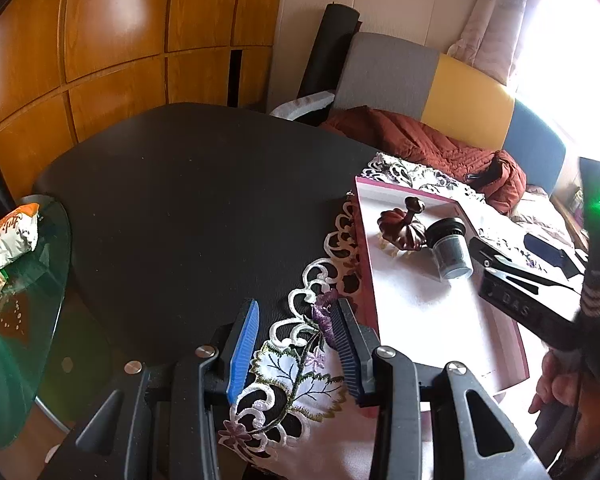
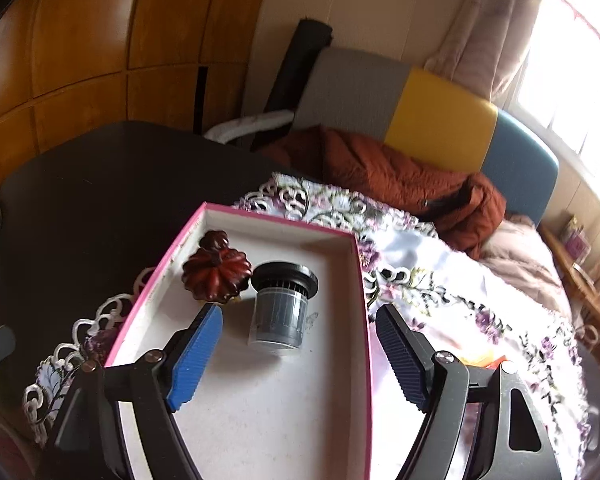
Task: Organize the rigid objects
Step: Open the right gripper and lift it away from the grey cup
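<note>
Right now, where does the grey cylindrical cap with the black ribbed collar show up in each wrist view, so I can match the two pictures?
Left wrist: grey cap lies on its side in the pink-edged box, right of centre, beside the dark red pumpkin ornament.
Right wrist: grey cap sits mid-frame in the box, just ahead of the open right gripper.
Shared landmark: the pumpkin ornament, immediately left of the cap in both.

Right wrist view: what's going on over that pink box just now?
Both grippers are empty, jaws open. The right gripper hovers over the pink-rimmed box, which lies on a floral lace cloth and holds a dark red pumpkin ornament beside a grey cylindrical part with a black cap. The left gripper hangs over the cloth's edge on the black table, left of the box.
</note>
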Tool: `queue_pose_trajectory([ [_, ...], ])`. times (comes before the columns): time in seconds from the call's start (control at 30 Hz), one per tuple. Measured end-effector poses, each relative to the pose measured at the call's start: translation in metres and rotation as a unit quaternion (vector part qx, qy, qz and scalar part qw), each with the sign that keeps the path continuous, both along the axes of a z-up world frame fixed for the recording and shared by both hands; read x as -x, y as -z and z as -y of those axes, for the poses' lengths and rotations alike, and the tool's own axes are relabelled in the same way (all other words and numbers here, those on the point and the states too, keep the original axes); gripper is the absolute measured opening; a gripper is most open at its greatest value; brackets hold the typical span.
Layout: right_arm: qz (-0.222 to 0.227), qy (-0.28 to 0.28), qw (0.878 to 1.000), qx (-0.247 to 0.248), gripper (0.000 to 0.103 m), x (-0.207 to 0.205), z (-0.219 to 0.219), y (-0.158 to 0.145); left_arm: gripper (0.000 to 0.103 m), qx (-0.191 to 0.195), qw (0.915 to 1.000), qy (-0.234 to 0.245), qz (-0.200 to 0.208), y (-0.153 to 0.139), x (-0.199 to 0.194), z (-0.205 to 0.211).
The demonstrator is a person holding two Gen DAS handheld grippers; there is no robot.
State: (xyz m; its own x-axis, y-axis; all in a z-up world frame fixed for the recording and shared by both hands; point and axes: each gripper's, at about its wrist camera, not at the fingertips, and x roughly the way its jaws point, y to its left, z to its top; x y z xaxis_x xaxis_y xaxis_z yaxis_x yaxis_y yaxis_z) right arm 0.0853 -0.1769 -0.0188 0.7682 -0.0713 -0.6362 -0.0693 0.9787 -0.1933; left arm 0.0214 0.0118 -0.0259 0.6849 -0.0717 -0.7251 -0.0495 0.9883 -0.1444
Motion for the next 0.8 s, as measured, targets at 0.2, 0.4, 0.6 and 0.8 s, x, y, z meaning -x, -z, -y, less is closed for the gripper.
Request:
queue_pose_trajectory([
  [0.2,0.027,-0.022,0.999,0.009,0.084,0.019,-0.013,-0.018,0.038,0.002,0.9999,-0.01,0.002,-0.003,0.002,-0.004],
  [0.4,0.036,-0.04,0.999,-0.002,0.086,0.033,-0.022,-0.027,0.038,-0.003,0.9999,-0.011,0.006,-0.006,0.004,-0.005],
  [0.6,0.049,-0.038,0.998,-0.006,0.086,0.044,-0.02,-0.035,0.038,-0.009,0.9999,0.0,0.01,-0.009,0.004,0.004],
  [0.8,0.067,-0.035,0.997,-0.01,0.087,0.055,-0.013,-0.043,0.038,-0.015,0.9999,0.004,0.007,-0.01,0.006,0.01],
])
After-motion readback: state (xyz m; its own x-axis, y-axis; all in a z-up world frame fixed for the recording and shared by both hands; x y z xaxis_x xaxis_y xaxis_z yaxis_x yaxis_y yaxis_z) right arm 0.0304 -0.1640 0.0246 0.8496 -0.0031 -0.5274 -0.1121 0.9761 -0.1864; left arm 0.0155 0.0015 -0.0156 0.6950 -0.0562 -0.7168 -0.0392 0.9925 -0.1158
